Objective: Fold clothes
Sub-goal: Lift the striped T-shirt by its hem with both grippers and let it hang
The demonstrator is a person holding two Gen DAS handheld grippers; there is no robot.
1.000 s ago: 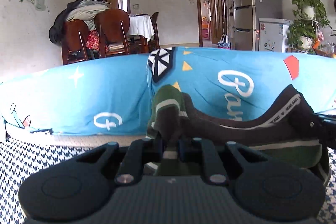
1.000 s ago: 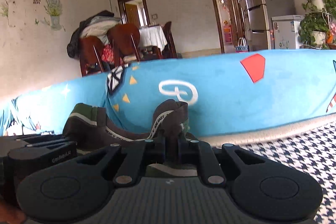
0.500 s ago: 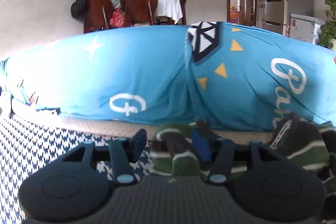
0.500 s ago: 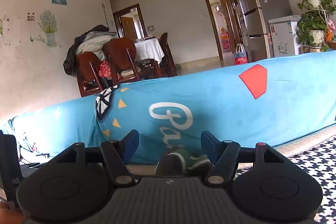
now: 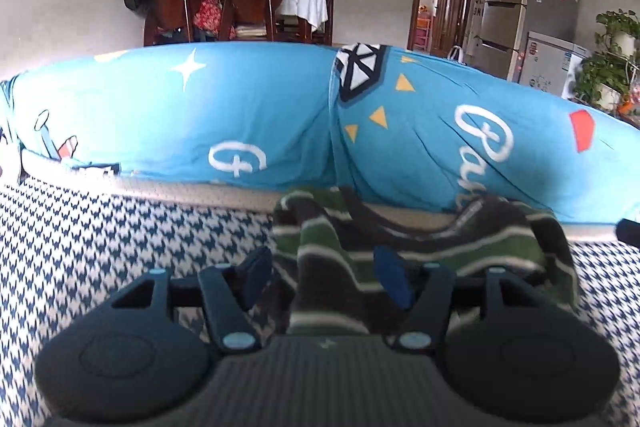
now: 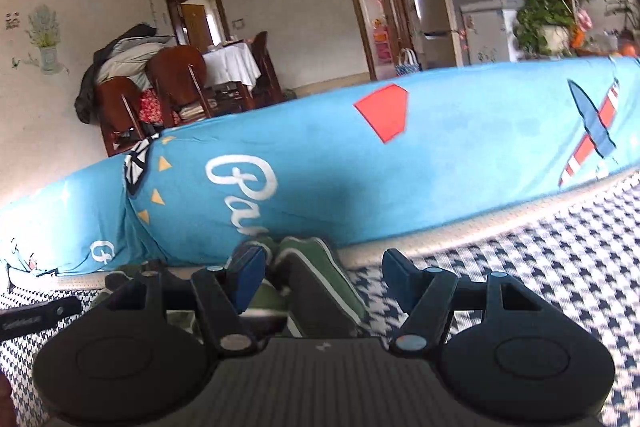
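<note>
The fingers of the left gripper [image 5: 324,277] are seen wide apart, and nothing is gripped by them. Between them a raised fold of the striped garment [image 5: 420,247] is seen; whether the pads are touched by the cloth cannot be told. The garment, in green, dark and white stripes, is laid on the houndstooth cover [image 5: 100,235], just in front of the blue quilt [image 5: 260,115].

The fingers of the right gripper [image 6: 324,275] are also held wide, with nothing clamped. A folded edge of the garment [image 6: 320,283] lies between them, nearer to the left finger [image 6: 248,277]; the right finger [image 6: 400,277] is seen over the bare houndstooth cover [image 6: 540,267].

One second ago both pairs of fingers were closed on the garment, and it was lifted and stretched between them. Half a second ago they were already opened. Now the garment is released and lies low on the cover, and the right view is tilted more than before.
</note>
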